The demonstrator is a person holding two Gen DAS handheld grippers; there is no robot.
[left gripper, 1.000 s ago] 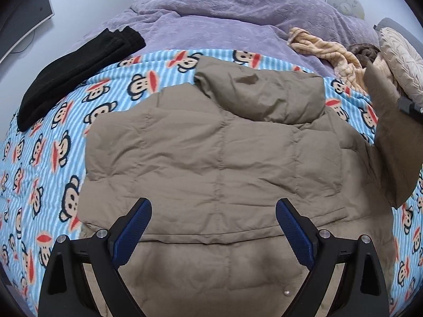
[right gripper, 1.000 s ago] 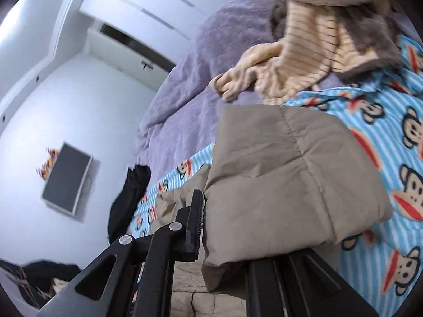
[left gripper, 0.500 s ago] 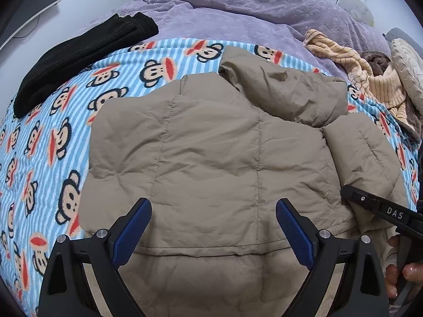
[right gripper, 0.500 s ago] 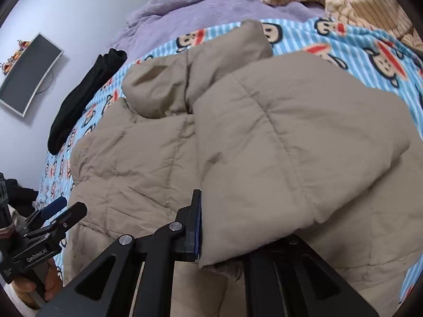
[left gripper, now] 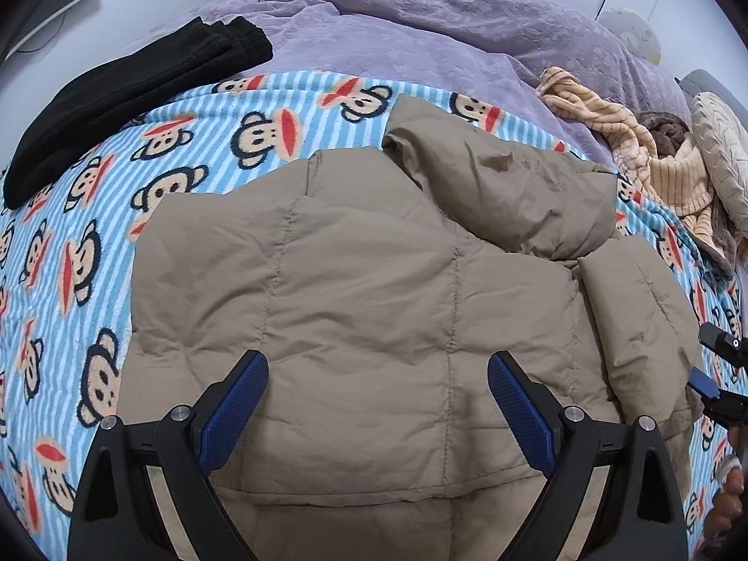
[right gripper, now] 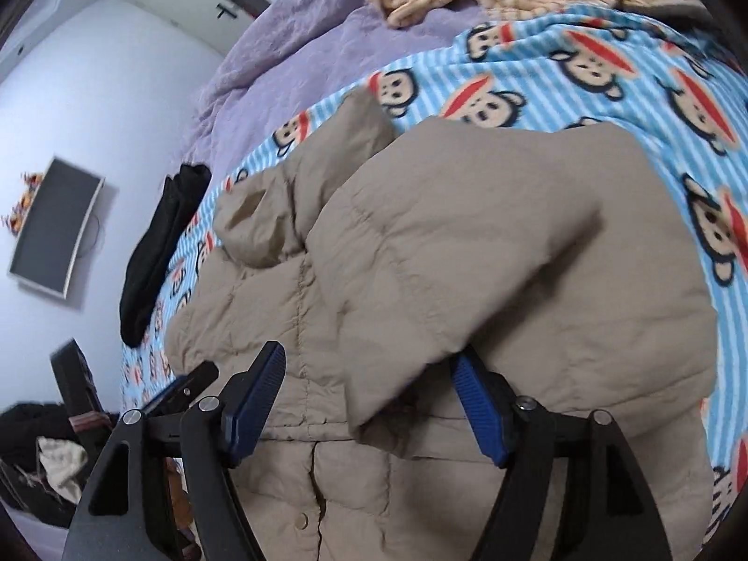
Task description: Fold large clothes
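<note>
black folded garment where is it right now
The black folded knit garment lies at the upper left of the left wrist view, straddling the purple quilt and the monkey-print striped blanket, apart from the tan puffer jacket.

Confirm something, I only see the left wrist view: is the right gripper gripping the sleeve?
Observer: No. The right gripper has just been opening its jaws; the sleeve ends loose between them.
Operator: Is the cuff lying flat?
Observer: Not quite. Its end seems raised off the jacket, with shadow underneath.
Operator: Anything near it?
Observer: A snap button on the jacket's front edge, below the cuff.
</note>
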